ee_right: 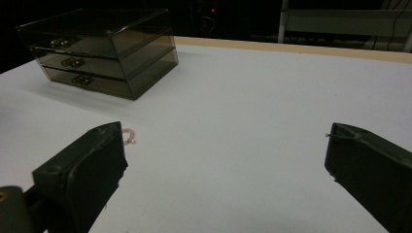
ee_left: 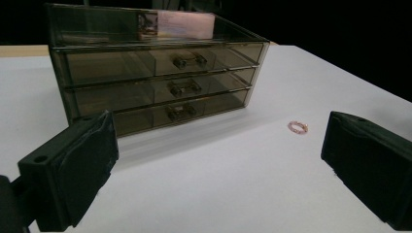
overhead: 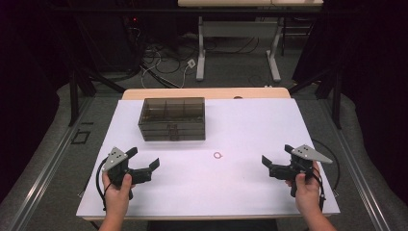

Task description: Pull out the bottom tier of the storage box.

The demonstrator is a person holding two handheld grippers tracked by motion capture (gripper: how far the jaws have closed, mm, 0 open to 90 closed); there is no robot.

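With both the left tool [overhead: 144,168] and the right tool [overhead: 275,163] open and empty, we judge the approach step: next, reach the ring [overhead: 218,155] lying before the drawer box [overhead: 172,119] on the tabletop [overhead: 250,125].

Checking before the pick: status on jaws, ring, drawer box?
Left gripper and right gripper: jaws open, empty. Ring flat on table, untouched. Drawer box shut. Nothing in the way.
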